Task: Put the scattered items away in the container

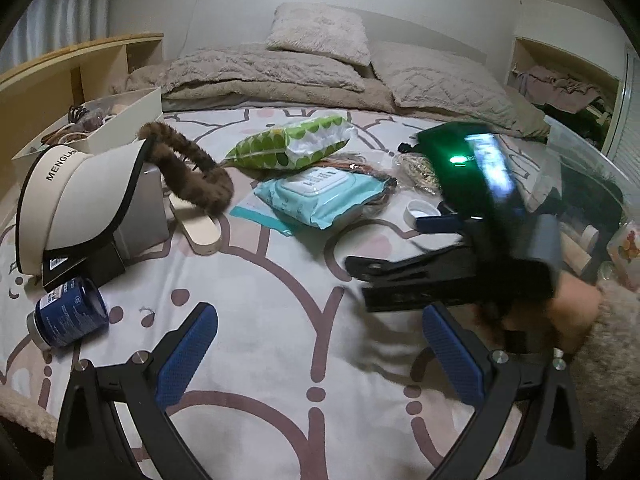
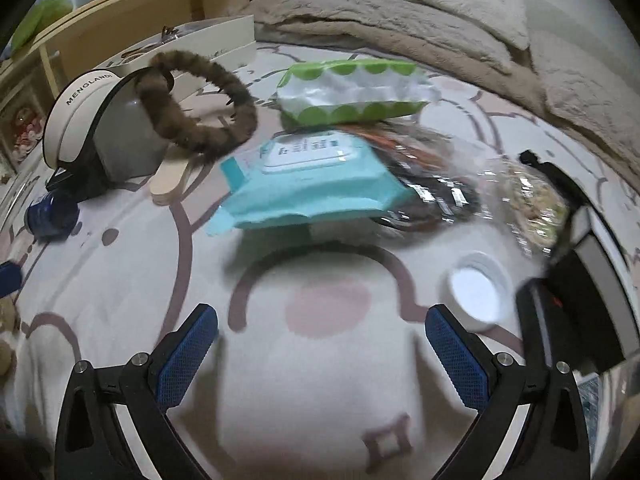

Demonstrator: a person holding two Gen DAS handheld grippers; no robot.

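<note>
Scattered items lie on a patterned bedspread. A teal wet-wipes pack (image 1: 320, 196) (image 2: 312, 184) lies mid-bed, a green-and-white pack (image 1: 292, 144) (image 2: 352, 90) behind it. A white visor (image 1: 76, 196) (image 2: 84, 116), a brown furry headband (image 1: 192, 168) (image 2: 200, 100) and a blue jar (image 1: 68, 312) (image 2: 50, 214) lie at the left. A white lid (image 1: 420, 212) (image 2: 478, 290) lies at the right. A clear container (image 1: 584, 184) stands at the far right. My left gripper (image 1: 320, 352) is open and empty above the bedspread. My right gripper (image 2: 322, 352) is open and empty, short of the wipes; it also shows blurred in the left wrist view (image 1: 400, 276).
A white box (image 1: 92, 128) of small accessories stands at the back left beside a wooden shelf (image 1: 60, 68). Clear bags of hair ties (image 2: 432, 184) and beads (image 2: 532, 200) lie behind the lid. Beige blankets and pillows (image 1: 320, 64) fill the far end of the bed.
</note>
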